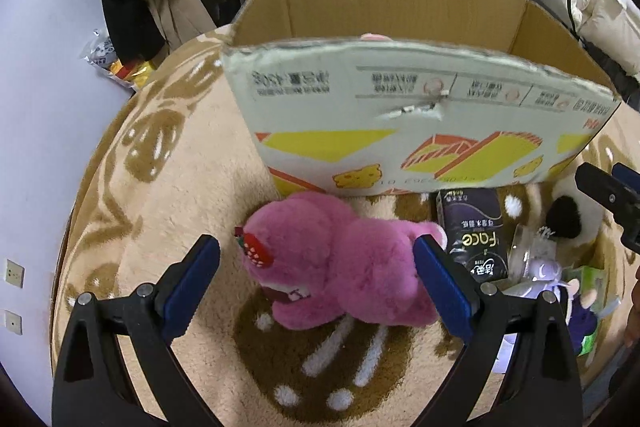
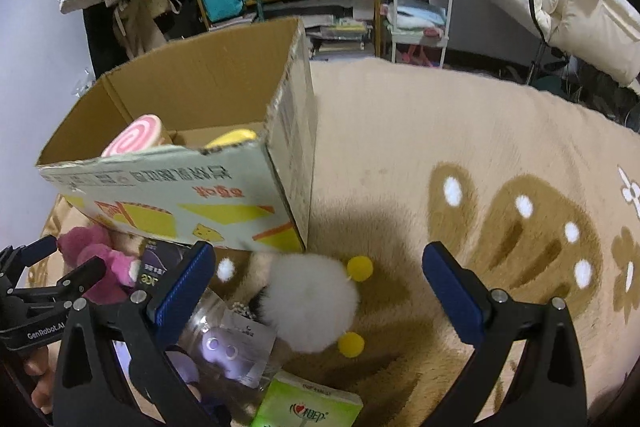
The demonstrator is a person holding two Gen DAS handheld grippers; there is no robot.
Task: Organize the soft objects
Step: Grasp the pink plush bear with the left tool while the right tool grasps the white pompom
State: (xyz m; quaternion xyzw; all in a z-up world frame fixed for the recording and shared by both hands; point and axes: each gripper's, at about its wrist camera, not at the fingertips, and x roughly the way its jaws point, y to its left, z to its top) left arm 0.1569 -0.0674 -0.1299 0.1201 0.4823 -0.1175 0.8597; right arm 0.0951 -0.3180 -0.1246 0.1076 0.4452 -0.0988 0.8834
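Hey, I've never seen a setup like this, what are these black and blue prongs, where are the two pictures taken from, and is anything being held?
Those prongs are two hand-held claws, each with a camera looking along its fingers. One picture is from the left claw, open around a pink plush bear on the blanket, not gripping it. The other is from the right claw, open over a white fluffy toy. A cardboard box stands behind them. Nothing is held.
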